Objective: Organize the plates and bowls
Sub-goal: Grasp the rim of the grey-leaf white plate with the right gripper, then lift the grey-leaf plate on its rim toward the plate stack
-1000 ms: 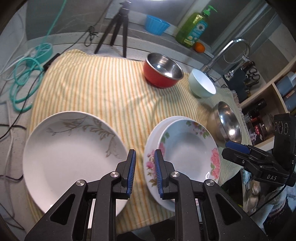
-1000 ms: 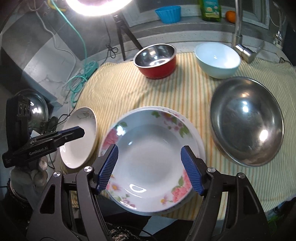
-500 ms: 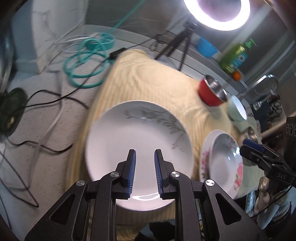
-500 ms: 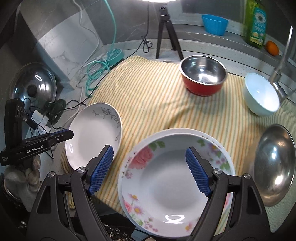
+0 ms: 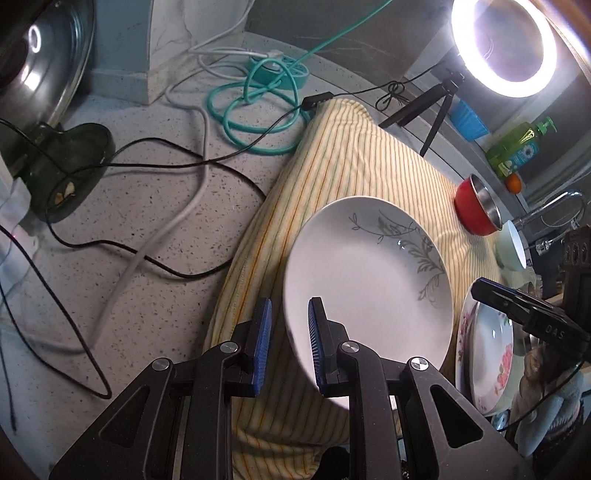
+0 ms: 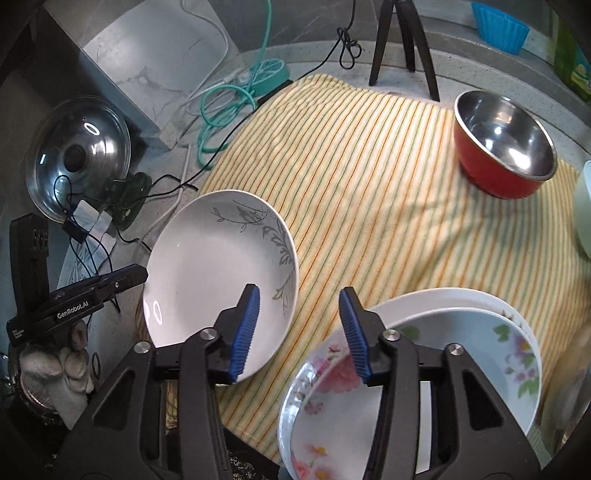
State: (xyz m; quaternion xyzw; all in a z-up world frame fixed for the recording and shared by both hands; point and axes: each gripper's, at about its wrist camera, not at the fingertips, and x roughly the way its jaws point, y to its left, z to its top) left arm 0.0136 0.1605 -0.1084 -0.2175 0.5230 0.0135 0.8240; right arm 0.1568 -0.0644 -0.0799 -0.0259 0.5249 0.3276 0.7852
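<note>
A white plate with a grey leaf print (image 5: 369, 280) lies on the yellow striped cloth (image 5: 354, 170); it also shows in the right wrist view (image 6: 218, 273). My left gripper (image 5: 288, 343) is open, its jaws at the plate's near left rim, one on each side of the edge. My right gripper (image 6: 299, 332) is open and empty above the cloth, between the leaf plate and two stacked floral plates (image 6: 443, 369). A red steel bowl (image 6: 504, 158) stands further back, with a pale bowl (image 5: 511, 249) near it.
Black and white cables (image 5: 147, 229) and a teal hose coil (image 5: 258, 107) lie on the speckled counter to the left. A pot lid (image 6: 79, 158) leans at the far left. A tripod (image 6: 402, 44), ring light (image 5: 504, 40), blue cup (image 6: 498, 26) and soap bottle (image 5: 517, 151) stand at the back.
My left gripper has swung left from the floral plates to the leaf plate's left rim. My right gripper has drawn back and left off the floral plates, and its jaws stand closer together.
</note>
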